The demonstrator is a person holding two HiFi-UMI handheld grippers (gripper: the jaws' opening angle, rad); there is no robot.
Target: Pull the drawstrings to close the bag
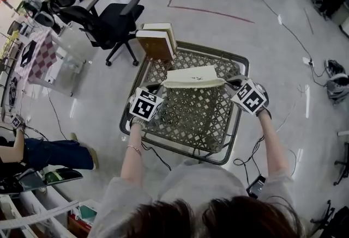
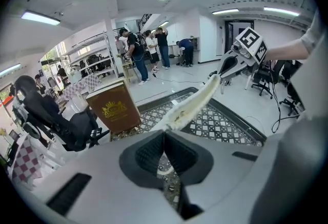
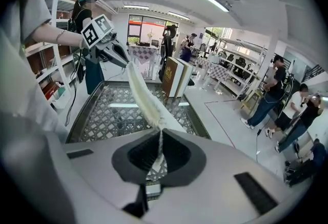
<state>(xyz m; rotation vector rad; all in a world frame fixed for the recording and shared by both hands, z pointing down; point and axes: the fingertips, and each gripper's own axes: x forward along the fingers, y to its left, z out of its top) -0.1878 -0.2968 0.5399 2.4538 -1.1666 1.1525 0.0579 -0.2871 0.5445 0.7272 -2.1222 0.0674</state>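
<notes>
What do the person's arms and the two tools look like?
The left tool and right tool each have a pale grey body, dark ribbed pads and a cube with black-and-white square markers. Thin black cables trail from both. The person wears a light grey short-sleeved top and a thin bracelet on the left wrist.

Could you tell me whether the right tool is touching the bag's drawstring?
Touching: the right gripper view shows the right tool shut on the drawstring leaving the bag.

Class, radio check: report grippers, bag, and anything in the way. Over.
Right gripper shut on drawstring, left gripper likewise. Bag stretched between them above the table. Boxed books stand behind, not in the way.
</notes>
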